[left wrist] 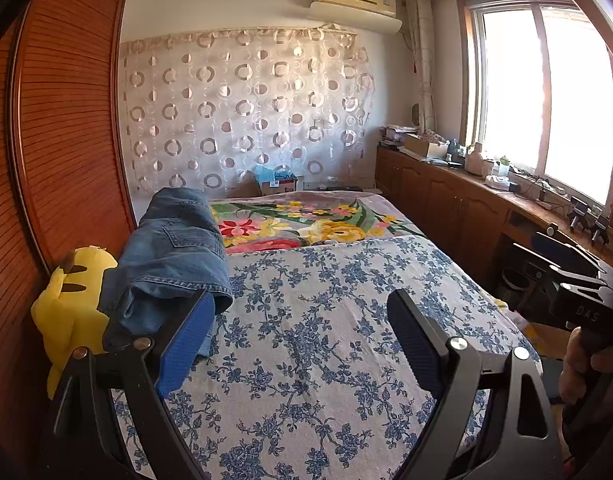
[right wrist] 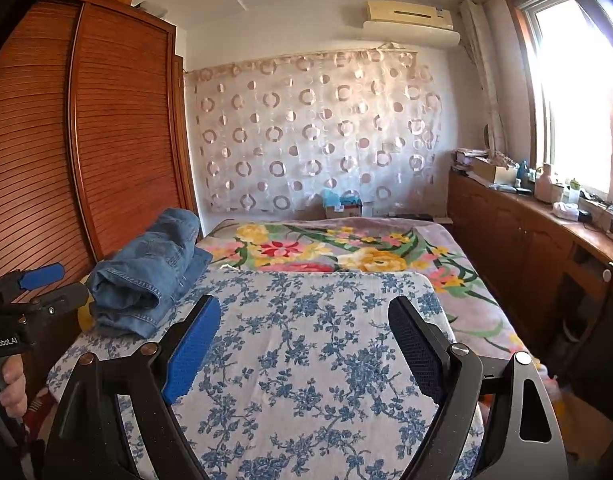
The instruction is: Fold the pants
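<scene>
Bed with blue-flowered cover point(right wrist: 306, 360); denim pants point(right wrist: 146, 276) heaped at its left edge, beside the yellow plush toy point(left wrist: 70, 312) and the wooden wardrobe point(right wrist: 106, 140). Bundled in thick, loose layers, hems and a back pocket showing; rolled and slumped rather than flat and squared. Fits either a rough finished bundle set aside or a heap awaiting folding; not settled here. Left gripper point(left wrist: 302, 344) and right gripper point(right wrist: 306, 348) both spread wide, holding nothing, poised above the cover's near edge, clear of the denim. For a neat fold, by judgement: seams and hems aligned, cloth spread flat mid-bed, pinched at corners, creases smoothed.
</scene>
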The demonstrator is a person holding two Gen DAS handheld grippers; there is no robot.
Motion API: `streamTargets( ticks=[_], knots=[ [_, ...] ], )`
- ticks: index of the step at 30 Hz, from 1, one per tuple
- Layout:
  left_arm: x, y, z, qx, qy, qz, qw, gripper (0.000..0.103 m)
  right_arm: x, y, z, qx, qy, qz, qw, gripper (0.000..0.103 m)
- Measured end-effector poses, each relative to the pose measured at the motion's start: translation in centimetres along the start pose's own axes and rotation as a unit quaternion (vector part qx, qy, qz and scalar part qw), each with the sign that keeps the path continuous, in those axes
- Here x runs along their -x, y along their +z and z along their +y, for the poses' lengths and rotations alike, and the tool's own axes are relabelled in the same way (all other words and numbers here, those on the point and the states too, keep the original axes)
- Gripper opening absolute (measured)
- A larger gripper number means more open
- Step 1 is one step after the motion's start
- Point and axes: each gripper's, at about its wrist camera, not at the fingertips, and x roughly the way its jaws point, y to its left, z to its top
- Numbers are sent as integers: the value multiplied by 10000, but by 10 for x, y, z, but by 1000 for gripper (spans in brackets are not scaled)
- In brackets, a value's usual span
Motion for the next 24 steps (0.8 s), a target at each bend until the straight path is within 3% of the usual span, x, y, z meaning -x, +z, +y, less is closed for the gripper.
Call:
streamTargets(
  ticks=[24],
  knots=[
    [0,0,2,0,-10,4,10000,88,1,-3,4,10,29,-19,10000,87]
  ],
)
